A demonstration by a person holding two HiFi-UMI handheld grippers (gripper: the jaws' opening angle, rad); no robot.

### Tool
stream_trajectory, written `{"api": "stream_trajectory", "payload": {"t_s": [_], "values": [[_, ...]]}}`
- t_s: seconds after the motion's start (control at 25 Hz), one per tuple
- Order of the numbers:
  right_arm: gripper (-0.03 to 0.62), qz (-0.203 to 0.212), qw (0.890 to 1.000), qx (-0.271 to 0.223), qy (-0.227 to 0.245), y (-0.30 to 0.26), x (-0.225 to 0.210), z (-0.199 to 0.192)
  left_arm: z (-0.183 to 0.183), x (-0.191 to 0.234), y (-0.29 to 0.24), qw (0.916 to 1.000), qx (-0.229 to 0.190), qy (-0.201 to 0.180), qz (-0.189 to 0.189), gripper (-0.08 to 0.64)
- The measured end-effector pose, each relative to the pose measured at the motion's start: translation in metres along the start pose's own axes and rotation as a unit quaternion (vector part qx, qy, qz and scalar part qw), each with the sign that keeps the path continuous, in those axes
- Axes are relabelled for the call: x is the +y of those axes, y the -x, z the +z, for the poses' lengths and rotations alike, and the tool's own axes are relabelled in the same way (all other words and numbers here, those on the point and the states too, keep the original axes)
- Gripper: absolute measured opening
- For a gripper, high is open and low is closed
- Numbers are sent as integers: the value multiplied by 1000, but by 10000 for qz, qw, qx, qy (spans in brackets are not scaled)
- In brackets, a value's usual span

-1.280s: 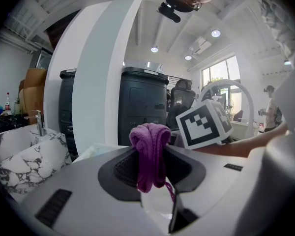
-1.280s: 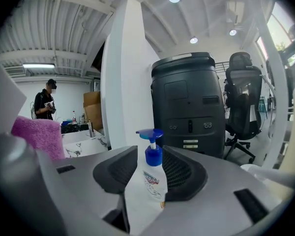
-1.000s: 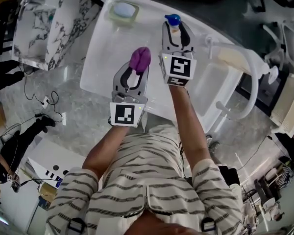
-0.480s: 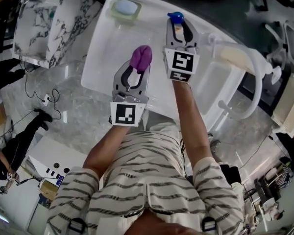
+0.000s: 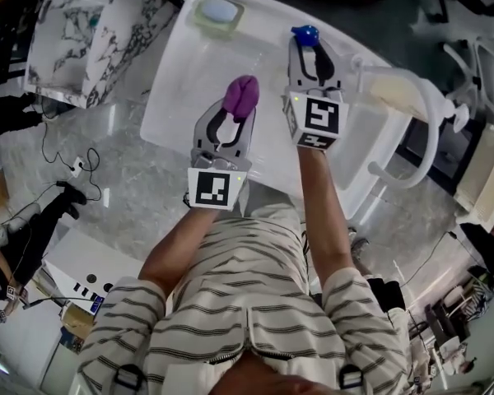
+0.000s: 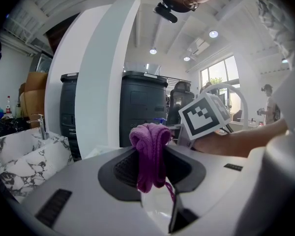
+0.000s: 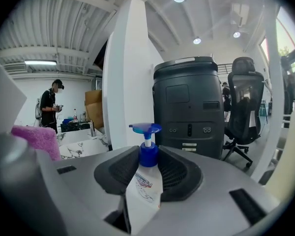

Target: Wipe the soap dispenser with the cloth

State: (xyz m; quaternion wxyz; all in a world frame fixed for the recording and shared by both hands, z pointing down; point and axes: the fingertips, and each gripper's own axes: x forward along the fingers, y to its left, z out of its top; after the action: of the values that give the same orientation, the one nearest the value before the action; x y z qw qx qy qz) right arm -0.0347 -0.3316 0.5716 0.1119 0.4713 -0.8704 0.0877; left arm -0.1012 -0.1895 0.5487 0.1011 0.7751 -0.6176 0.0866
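My right gripper is shut on the soap dispenser, a white bottle with a blue pump head, and holds it upright above the white table. The bottle's body sits between the dark pads with the pump sticking out past them. My left gripper is shut on a bunched purple cloth, which bulges beyond the jaw tips. In the head view the cloth hangs a short way left of and nearer than the dispenser, apart from it.
A pale green soap dish sits at the table's far edge. A marble-patterned basin unit stands to the left, and a white curved chair frame to the right. A person stands far off at the left.
My right gripper has moved up and to the right in the head view, carrying the dispenser with it. The left gripper and cloth have stayed about where they were.
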Motion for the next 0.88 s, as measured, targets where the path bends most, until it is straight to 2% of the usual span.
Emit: {"api": "stream_trajectory", "payload": {"t_s": [0.44,0.68,0.88], "values": [[130,124,9997,-188,-97,53,19,35,16,-13,29,9995,-33,-49,-320,120],[130,122,9990,-227,-375,91,30,51,31,-20,44,9987,-133,-78,-481,120],[130,189,9989,-277,-315,119,43,66,43,-25,60,9979,-186,-133,-613,120]]}}
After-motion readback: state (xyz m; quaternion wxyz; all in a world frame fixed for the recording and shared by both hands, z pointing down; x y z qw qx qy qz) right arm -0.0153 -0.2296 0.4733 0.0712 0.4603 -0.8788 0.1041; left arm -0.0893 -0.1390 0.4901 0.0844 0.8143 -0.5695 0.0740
